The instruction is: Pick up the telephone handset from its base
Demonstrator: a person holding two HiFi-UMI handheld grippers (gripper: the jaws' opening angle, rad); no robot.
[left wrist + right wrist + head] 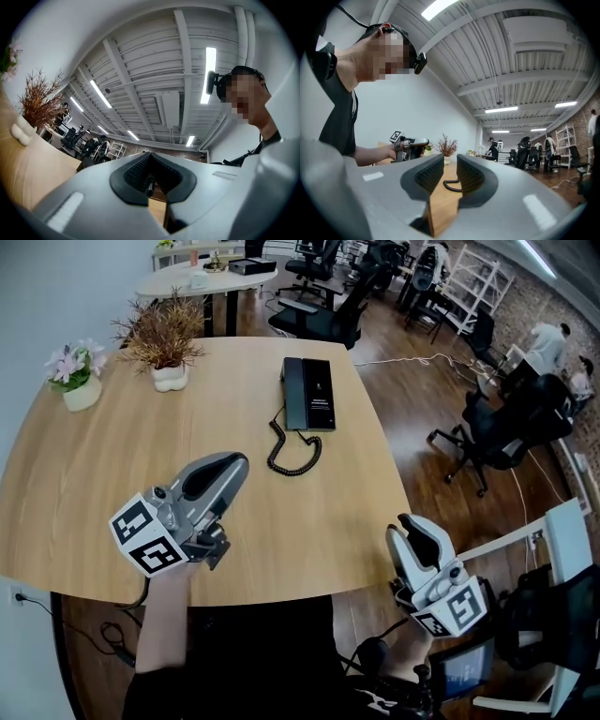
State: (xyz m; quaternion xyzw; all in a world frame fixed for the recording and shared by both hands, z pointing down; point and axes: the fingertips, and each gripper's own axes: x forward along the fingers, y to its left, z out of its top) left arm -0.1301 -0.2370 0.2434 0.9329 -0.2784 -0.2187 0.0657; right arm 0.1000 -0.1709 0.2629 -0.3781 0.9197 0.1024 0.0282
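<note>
The black telephone (307, 395) lies on the round wooden table (112, 465), toward its far right. Its handset (292, 393) rests along the left side of the base. A coiled black cord (292, 452) curls on the table in front of it and also shows in the right gripper view, cord (453, 185). My left gripper (233, 465) hovers over the table, nearer and left of the phone, shut and holding nothing; its jaws meet in the left gripper view (150, 177). My right gripper (418, 527) hangs just off the table's near right edge, open and holding nothing (450, 172).
A dried plant in a white pot (167, 345) and a pot of pink flowers (79, 371) stand at the table's far left. Black office chairs (502, 432) and a white frame (562, 540) are on the floor to the right. Another table (202, 277) stands behind.
</note>
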